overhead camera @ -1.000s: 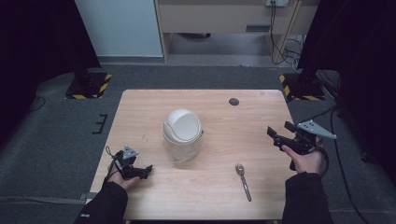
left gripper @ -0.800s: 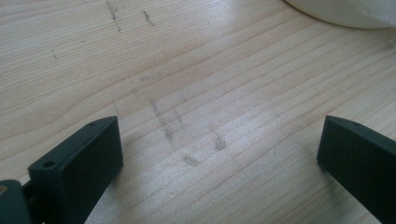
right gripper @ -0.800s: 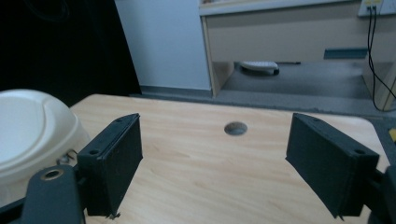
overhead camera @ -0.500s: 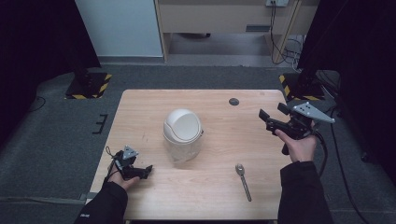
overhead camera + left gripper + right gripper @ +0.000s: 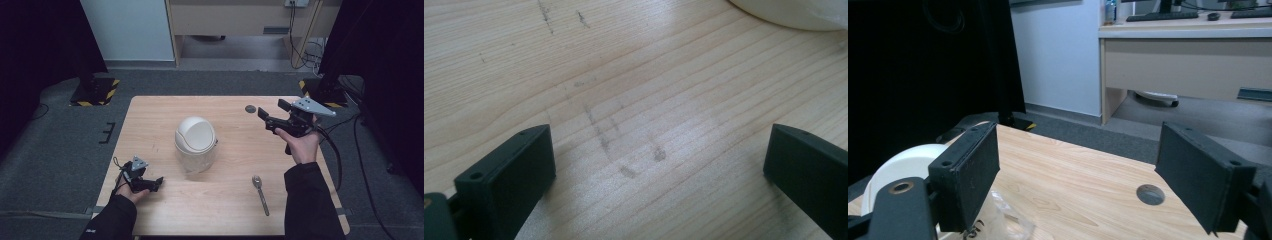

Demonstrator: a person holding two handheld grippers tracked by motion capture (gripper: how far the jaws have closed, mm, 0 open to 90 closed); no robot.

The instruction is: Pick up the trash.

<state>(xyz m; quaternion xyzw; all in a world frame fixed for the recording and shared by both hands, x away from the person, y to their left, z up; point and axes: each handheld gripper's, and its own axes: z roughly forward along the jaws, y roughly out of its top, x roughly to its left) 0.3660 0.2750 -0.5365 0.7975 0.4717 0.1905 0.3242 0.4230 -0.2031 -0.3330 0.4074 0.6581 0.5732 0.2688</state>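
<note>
A small white bin with a domed swing lid (image 5: 195, 143) stands in the middle of the wooden table (image 5: 225, 200); its lid (image 5: 895, 167) also appears at the left of the right gripper view. A metal spoon (image 5: 260, 194) lies near the front right. My right gripper (image 5: 271, 114) is lifted above the table's right side, open and empty, pointing left toward the bin. My left gripper (image 5: 155, 184) rests low at the front left, open, with bare wood between its fingers (image 5: 509, 172).
A round cable hole (image 5: 250, 108) sits near the table's far edge, also the cable hole (image 5: 1150, 194) ahead of the right gripper. A clear bag edge (image 5: 1008, 215) hangs from the bin. A desk and white panel stand beyond the table.
My right gripper has risen and moved away from me and leftward, toward the far middle of the table. The left gripper, bin and spoon have stayed put.
</note>
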